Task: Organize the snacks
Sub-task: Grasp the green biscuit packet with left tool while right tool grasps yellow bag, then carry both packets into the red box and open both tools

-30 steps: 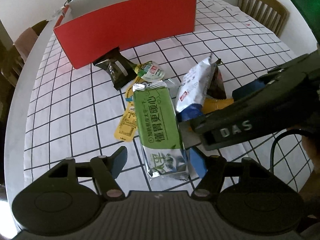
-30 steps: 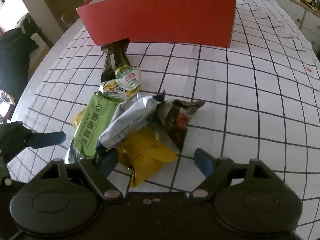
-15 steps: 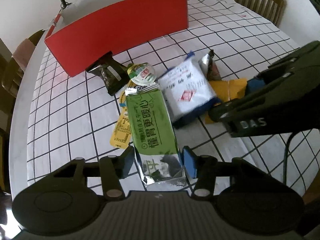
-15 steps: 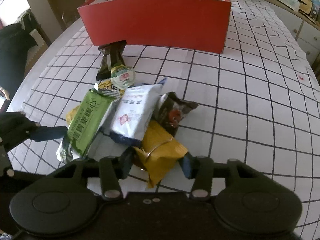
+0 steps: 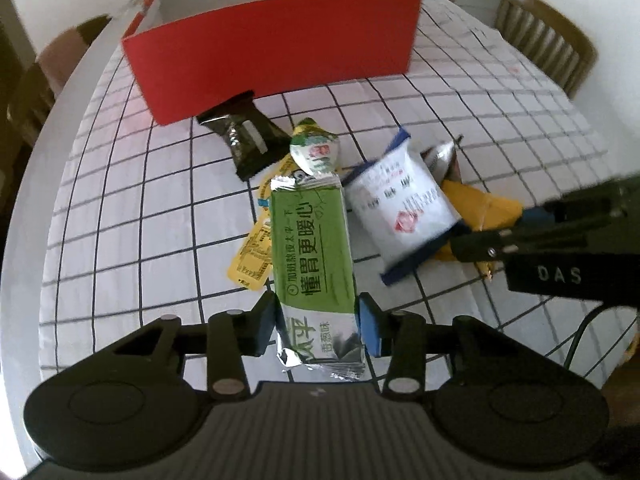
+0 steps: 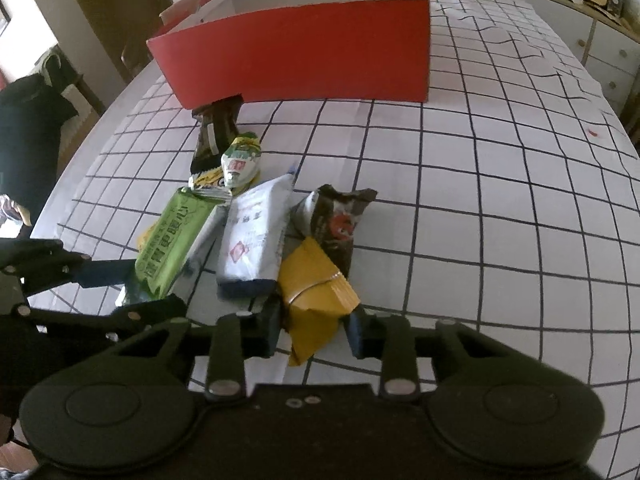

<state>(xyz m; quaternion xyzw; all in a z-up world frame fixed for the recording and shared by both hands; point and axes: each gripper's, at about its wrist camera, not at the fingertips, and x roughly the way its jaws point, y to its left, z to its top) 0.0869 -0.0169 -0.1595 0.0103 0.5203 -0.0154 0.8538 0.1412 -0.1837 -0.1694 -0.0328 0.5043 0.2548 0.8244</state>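
Observation:
A pile of snack packets lies on the checked tablecloth in front of a red box [image 5: 272,52], which also shows in the right wrist view [image 6: 304,54]. My left gripper [image 5: 318,330] is shut on the near end of a long green packet [image 5: 310,236]. My right gripper [image 6: 312,330] is shut on the near end of a yellow packet [image 6: 316,292]. Between them lies a white and blue packet [image 5: 400,204], also in the right wrist view [image 6: 252,240]. A dark brown packet [image 6: 338,220] lies behind the yellow one.
A small green and white jelly cup [image 5: 316,152] and a dark wrapper [image 5: 246,136] lie near the box front. A thin yellow sachet [image 5: 250,256] lies under the green packet. Wooden chairs [image 5: 544,40] stand at the far table edge. White drawers [image 6: 600,52] stand to the right.
Both grippers have closed from wide open onto their packets. The white and blue packet has dropped from leaning upright to lying flat. Both cameras have moved nearer to the pile.

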